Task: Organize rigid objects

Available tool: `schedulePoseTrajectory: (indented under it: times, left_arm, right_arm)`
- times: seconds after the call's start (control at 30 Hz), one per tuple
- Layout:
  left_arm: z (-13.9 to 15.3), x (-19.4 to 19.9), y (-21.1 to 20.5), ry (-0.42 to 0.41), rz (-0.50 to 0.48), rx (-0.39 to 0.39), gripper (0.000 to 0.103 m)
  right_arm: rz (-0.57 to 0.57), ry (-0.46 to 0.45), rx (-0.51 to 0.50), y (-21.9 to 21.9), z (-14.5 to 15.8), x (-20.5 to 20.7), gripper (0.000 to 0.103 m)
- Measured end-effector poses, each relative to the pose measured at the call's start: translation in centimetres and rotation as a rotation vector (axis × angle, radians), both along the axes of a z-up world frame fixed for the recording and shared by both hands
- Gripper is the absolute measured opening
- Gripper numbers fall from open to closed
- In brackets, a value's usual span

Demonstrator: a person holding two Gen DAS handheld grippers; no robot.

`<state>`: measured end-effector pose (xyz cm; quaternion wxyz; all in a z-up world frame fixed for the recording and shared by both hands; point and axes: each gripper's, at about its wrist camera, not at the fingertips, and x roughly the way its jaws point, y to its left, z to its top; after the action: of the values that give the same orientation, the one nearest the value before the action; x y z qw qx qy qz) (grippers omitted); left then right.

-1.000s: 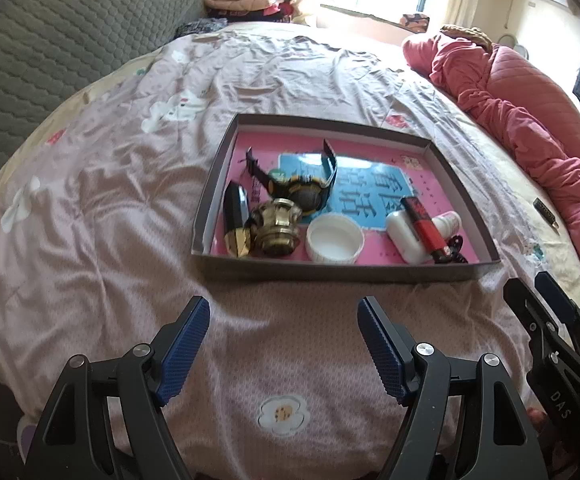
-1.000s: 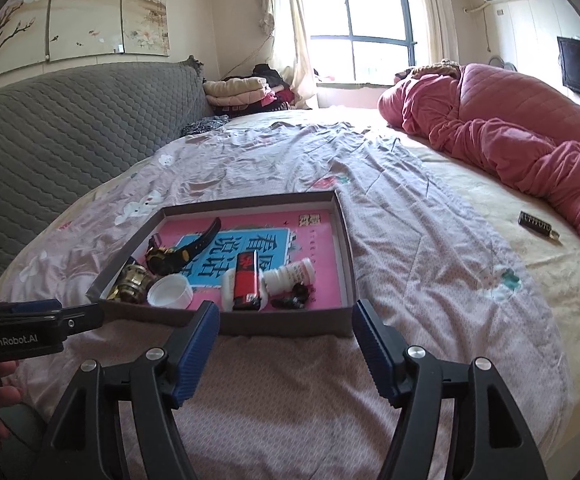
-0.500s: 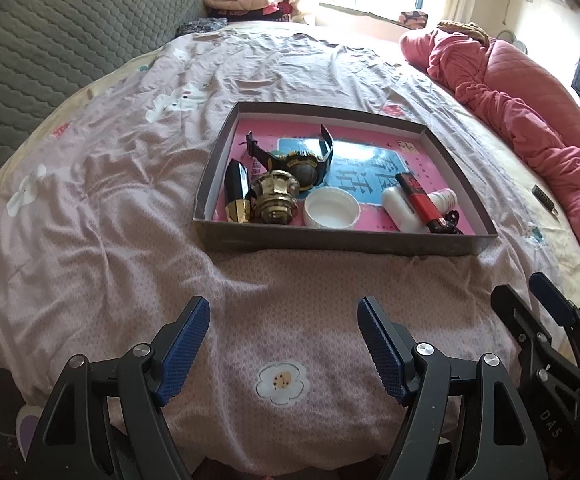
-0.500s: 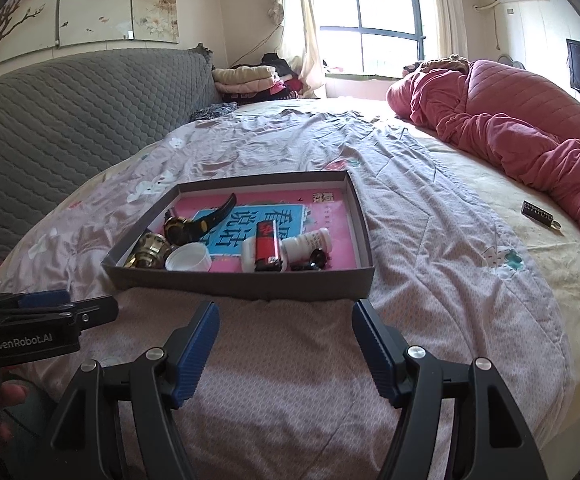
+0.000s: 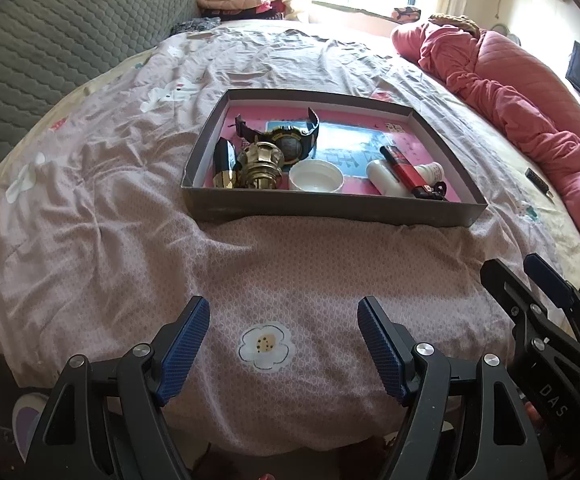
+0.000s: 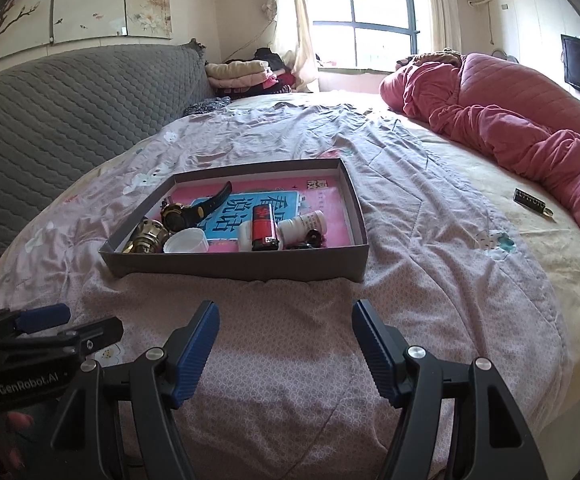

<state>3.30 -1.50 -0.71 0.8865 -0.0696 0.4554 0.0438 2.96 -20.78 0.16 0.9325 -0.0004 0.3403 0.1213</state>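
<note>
A grey box lid with a pink inside [image 5: 330, 210] [image 6: 233, 266] lies on the bed. In it are a black watch [image 5: 287, 142] [image 6: 181, 212], a brass knob [image 5: 259, 166] [image 6: 147, 234], a black-and-gold piece [image 5: 224, 162], a white cap [image 5: 316, 176] [image 6: 185, 242], a red lighter [image 5: 404, 168] [image 6: 263, 226] on a white bottle [image 5: 384, 178], and a second white bottle [image 6: 304, 224]. My left gripper [image 5: 283, 346] is open and empty, well short of the box. My right gripper [image 6: 285, 350] is open and empty, also short of it.
A pink quilt [image 6: 510, 128] lies along the bed's right side. A small dark object [image 6: 530, 202] lies on the yellow sheet near it. A grey padded headboard [image 6: 69, 100] is at left. Folded clothes [image 6: 237, 74] sit at the far end by the window.
Both grippers have drawn back and up from the box, which now looks farther away. Both stayed open. The things in the box have not moved.
</note>
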Motion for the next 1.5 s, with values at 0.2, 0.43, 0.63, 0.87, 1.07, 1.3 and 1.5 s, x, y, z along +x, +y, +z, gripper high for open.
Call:
schedulePoseTrajectory:
  times: [0.2, 0.43, 0.63, 0.87, 1.07, 1.3, 1.5]
  left_arm:
    - [-0.4, 0.0, 0.2, 0.009, 0.012, 0.004, 0.077]
    - [-0.7, 0.2, 0.6, 0.020, 0.029, 0.006, 0.077]
    - [-1.1, 0.4, 0.7, 0.028, 0.034, 0.009, 0.077]
    - [-1.4, 0.7, 1.1, 0.034, 0.056, 0.019, 0.077]
    - [-1.7, 0.9, 1.2, 0.042, 0.064, 0.029, 0.077]
    - [-2.1, 1.2, 1.1, 0.046, 0.066, 0.020, 0.077]
    - [-2.2, 1.3, 1.2, 0.042, 0.064, 0.018, 0.077]
  right_arm:
    - [0.007, 0.016, -0.002, 0.2, -0.4, 0.1, 0.068]
    - [0.012, 0.030, -0.012, 0.7, -0.9, 0.3, 0.068]
    - [0.015, 0.040, -0.009, 0.8, -1.3, 0.4, 0.068]
    - [0.025, 0.051, -0.011, 1.0, -1.6, 0.5, 0.068]
    - [0.031, 0.062, -0.029, 1.5, -2.0, 0.6, 0.068]
    - [0.028, 0.071, -0.043, 1.7, -2.2, 0.6, 0.068]
    - [0.018, 0.075, -0.056, 1.8, -2.4, 0.7, 0.068]
